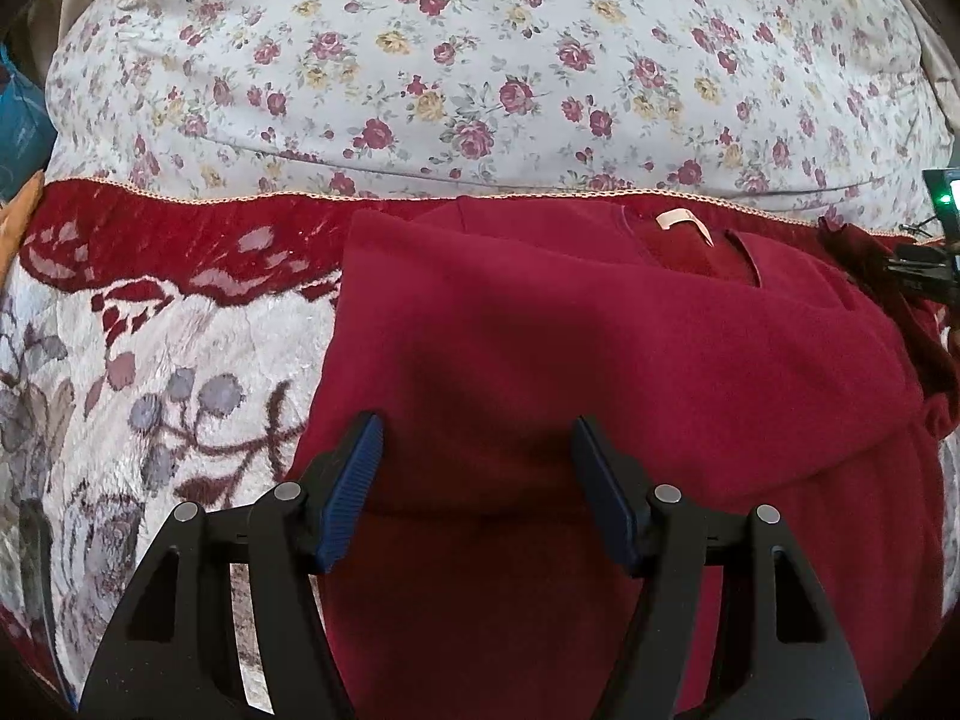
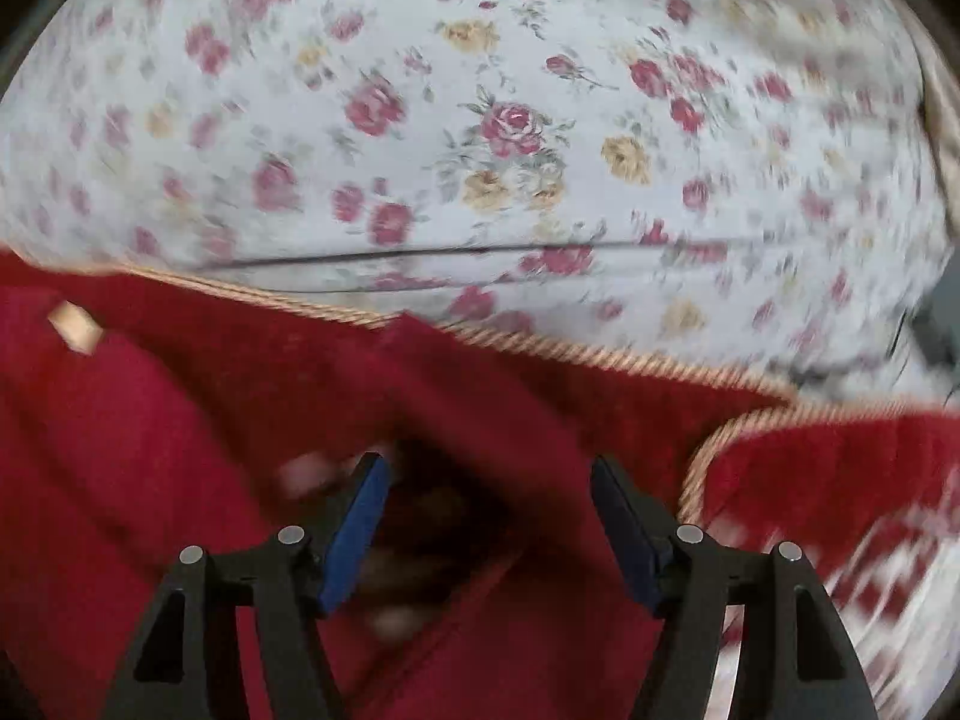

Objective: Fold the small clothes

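A dark red fleece top [image 1: 600, 348] lies on the bed with its neck label [image 1: 678, 221] at the far side. In the left wrist view its left side ends in a straight folded edge. My left gripper [image 1: 478, 429] hovers open over the near part of the top, with only flat cloth below its blue pads [image 1: 354, 480]. In the blurred right wrist view, my right gripper [image 2: 489, 465] stands open over a rumpled strip of the red top [image 2: 480, 396], and the pads do not press on it. The label [image 2: 75, 324] shows at the left there. The right gripper's black tip [image 1: 924, 276] also shows at the left view's right edge.
The top rests on a plush red and white blanket [image 1: 180, 348] with a braided tan edge [image 2: 600, 354]. Beyond it lies a pale floral sheet [image 1: 480, 60]. A blue object [image 1: 18, 126] sits at the far left, and a small device with a green light [image 1: 945, 192] at the right.
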Tool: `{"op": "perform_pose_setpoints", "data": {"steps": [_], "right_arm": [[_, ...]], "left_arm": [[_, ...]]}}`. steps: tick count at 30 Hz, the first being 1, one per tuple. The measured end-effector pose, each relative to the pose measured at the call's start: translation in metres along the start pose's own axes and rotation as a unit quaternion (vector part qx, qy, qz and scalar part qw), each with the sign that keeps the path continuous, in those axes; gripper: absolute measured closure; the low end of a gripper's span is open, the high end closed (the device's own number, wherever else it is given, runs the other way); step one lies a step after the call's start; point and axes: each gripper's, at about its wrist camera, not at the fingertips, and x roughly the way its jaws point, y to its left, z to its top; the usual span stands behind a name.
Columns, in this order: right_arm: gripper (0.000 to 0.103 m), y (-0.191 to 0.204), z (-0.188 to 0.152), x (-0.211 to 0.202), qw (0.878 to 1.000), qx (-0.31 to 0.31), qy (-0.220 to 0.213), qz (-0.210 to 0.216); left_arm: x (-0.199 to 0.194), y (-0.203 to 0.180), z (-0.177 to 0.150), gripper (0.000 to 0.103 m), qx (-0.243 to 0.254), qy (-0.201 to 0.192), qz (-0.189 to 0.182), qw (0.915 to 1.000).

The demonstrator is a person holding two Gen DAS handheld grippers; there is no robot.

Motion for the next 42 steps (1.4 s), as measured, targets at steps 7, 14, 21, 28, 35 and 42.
{"op": "perform_pose_setpoints", "data": {"steps": [7,14,21,28,35,42], "right_arm": [[0.099,-0.050,-0.002,-0.007,0.986,0.125,-0.032,0.103],[0.099,-0.054,0.004,-0.139,0.919,0.099,-0.113,0.365],[0.099,0.055,0.026,-0.240,0.844,-0.074,-0.116,0.518],[0.099,0.226,0.046,-0.147,0.870,-0.153,0.009,0.468],[0.083,0.255,0.054,-0.070,0.896,-0.051,0.073,0.434],[0.049,0.114,0.016,-0.142,0.919,0.052,-0.040,0.389]], "left_arm": [[-0.003,0.005,0.004,0.037,-0.017,0.000,-0.017,0.9997],[-0.038,0.043,0.013,0.037,-0.080,-0.041,-0.014,0.9959],[-0.069,0.108,0.007,0.037,-0.185,-0.080,0.004,0.9794],[-0.053,0.116,0.010,0.037,-0.179,-0.063,0.013,0.9819],[-0.045,0.100,0.015,0.037,-0.143,-0.057,-0.002,0.9881],[-0.027,0.077,0.017,0.037,-0.126,-0.037,-0.025,0.9910]]}}
